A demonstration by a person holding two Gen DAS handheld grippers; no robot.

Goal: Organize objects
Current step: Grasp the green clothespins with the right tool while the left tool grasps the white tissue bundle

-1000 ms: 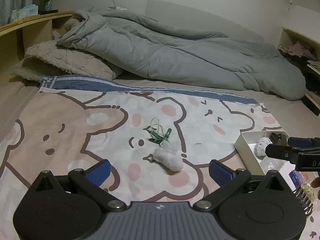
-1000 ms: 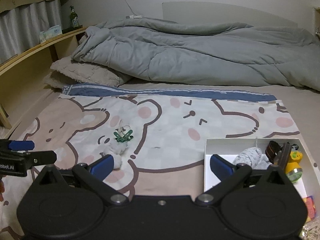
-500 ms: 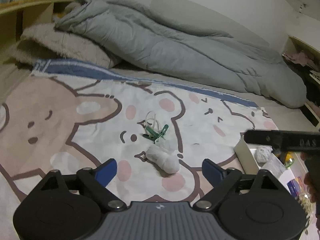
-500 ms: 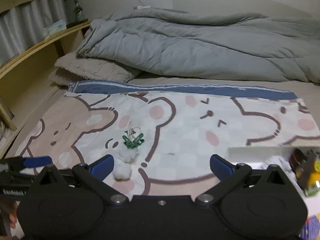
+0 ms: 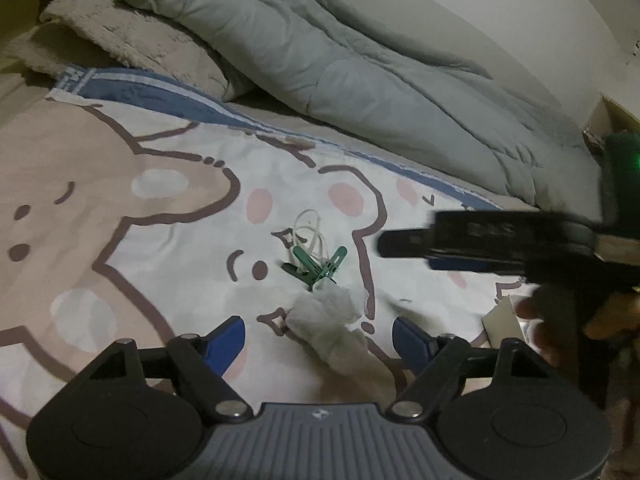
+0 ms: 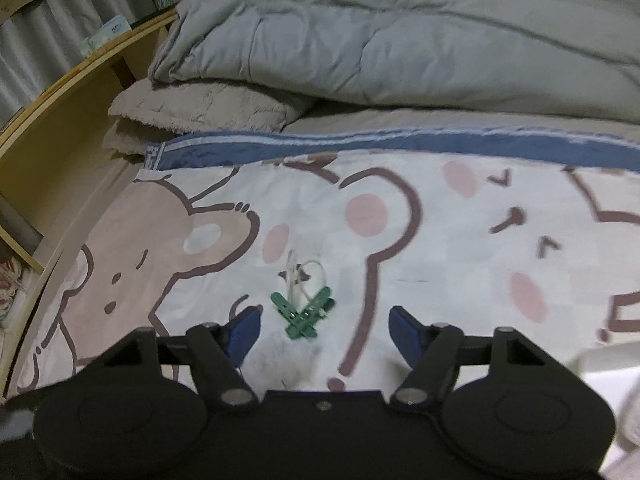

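Left tongs (image 5: 318,334): jaws closing, blue pads apart, the white cloth bundle (image 5: 334,330) lying between them, not yet pinched.
Right tongs (image 6: 324,330): jaws closing, pads apart, nothing pinched; the green clips (image 6: 304,314) lie between the tips.
Green clips: crossed on the bear-print blanket (image 6: 460,248), just beyond the bundle, touching a loop of clear cord (image 5: 310,232).
White box (image 5: 500,320): only a corner shows at the blanket's right edge.
Grey duvet (image 6: 380,40): heaped at the far side of the bed.
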